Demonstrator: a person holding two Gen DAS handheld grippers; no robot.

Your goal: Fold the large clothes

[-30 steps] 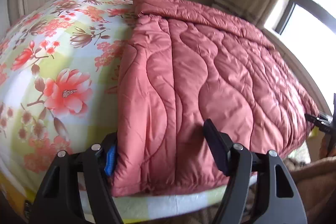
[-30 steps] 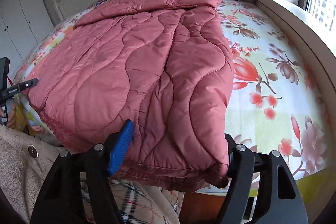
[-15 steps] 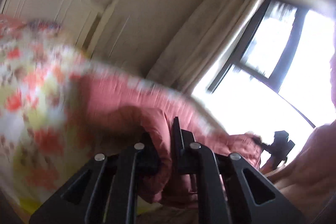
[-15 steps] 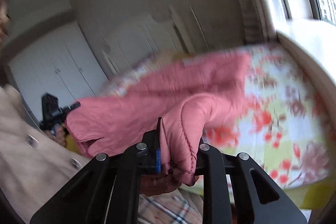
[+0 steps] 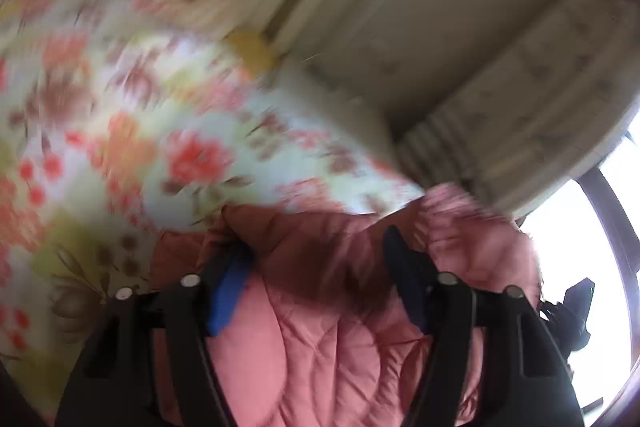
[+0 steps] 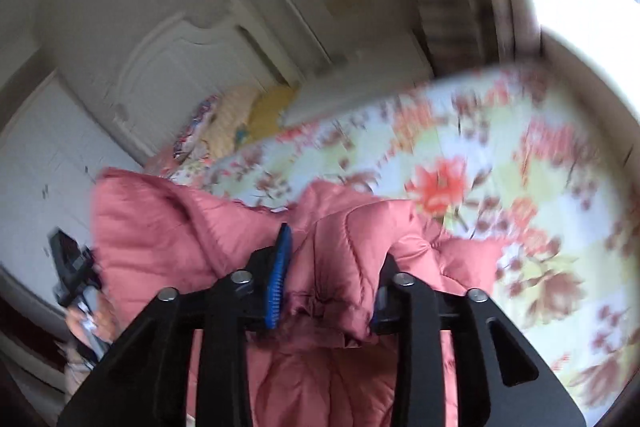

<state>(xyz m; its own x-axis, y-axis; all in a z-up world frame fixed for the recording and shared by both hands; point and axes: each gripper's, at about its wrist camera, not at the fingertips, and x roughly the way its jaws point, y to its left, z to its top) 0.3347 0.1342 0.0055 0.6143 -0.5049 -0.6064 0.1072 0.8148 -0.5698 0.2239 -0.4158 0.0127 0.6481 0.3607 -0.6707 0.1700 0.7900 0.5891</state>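
Observation:
A pink quilted coat [image 5: 340, 347] lies bunched on the flowered bedsheet [image 5: 120, 147], and both views are blurred by motion. My left gripper [image 5: 316, 271] has its jaws opening wide, with a fold of the coat lying loose between them. In the right wrist view the coat [image 6: 180, 227] rises in a hump ahead of my right gripper [image 6: 332, 279]. Its jaws are opening too, and a puffy fold still fills the gap between the blue pad [image 6: 278, 279] and the other finger. Each view shows the other gripper at its edge: the right one [image 5: 576, 311] and the left one [image 6: 72, 267].
The bedsheet [image 6: 520, 187] stretches away beyond the coat. A white headboard [image 6: 192, 67] and pillows [image 6: 240, 119] stand at the far end. A curtain [image 5: 520, 107] and a bright window [image 5: 580, 247] are on the right, white cupboard doors [image 6: 40, 147] on the left.
Both grippers closed on the coat's near hem, lifted it and carried it forward over the coat. Their jaws have now parted again, and the coat is bunched instead of flat.

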